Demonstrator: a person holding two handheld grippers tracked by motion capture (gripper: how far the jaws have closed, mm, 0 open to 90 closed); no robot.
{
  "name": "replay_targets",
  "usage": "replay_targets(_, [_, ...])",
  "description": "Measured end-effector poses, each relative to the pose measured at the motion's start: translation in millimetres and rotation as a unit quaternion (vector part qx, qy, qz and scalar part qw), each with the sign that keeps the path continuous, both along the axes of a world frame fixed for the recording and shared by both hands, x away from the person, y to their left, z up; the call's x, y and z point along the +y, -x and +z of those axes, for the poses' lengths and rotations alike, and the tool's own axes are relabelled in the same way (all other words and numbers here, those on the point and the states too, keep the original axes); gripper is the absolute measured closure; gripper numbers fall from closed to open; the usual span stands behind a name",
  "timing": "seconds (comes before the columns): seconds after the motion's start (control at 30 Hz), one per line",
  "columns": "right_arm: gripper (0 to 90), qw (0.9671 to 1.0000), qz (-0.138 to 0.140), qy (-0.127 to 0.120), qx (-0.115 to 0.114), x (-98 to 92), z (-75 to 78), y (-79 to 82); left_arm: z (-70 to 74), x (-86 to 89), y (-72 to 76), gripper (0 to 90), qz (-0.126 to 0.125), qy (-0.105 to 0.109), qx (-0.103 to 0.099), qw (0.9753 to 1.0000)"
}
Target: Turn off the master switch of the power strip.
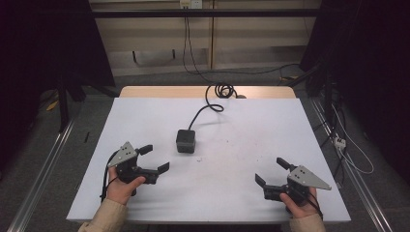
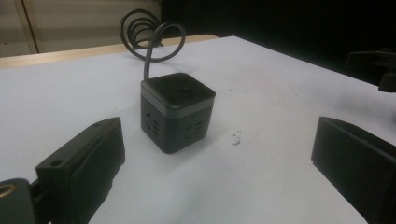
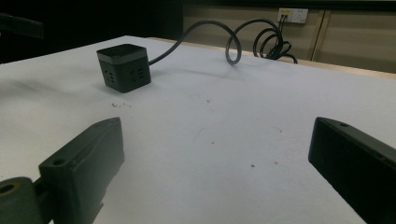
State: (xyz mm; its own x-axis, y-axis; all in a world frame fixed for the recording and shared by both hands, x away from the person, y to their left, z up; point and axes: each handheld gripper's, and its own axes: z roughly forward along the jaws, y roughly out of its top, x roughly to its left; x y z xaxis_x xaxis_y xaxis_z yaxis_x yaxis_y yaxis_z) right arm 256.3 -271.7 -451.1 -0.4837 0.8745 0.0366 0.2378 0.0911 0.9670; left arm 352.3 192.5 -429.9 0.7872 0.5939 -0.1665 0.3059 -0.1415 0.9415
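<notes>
no grasp is begun: the black socket cube (image 1: pixel 185 140) sits mid-table toward the far edge, while left gripper (image 1: pixel 153 158) and right gripper (image 1: pixel 271 171) wait spread near the front corners, probably before a reach.

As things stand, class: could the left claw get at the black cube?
Probably yes. The left claw is open and points at the cube, with bare table between them; the cube's cable trails off the far side.

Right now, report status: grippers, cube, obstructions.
Left gripper open, right gripper open, both empty. Black cube power strip upright mid-table, untouched, cable coiling to the far edge. Nothing between grippers and cube.
</notes>
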Motion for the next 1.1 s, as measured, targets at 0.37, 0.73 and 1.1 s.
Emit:
replay_targets(0.37, [3.4,1.0000,0.001,-0.002,-0.003,0.1,0.6,0.0,-0.3,-14.6,-9.2,1.6,0.011,-0.005,0.009,0.9999])
replay_targets(0.73, [3.5,1.0000,0.000,-0.004,-0.005,-0.4,1.1,-0.1,1.7,-23.9,-16.2,1.6,0.008,0.003,0.008,0.9999])
replay_targets(1.1, [3.6,1.0000,0.001,-0.004,-0.007,-0.7,1.4,-0.3,1.8,-31.2,-23.8,1.7,0.012,0.001,0.015,0.9998])
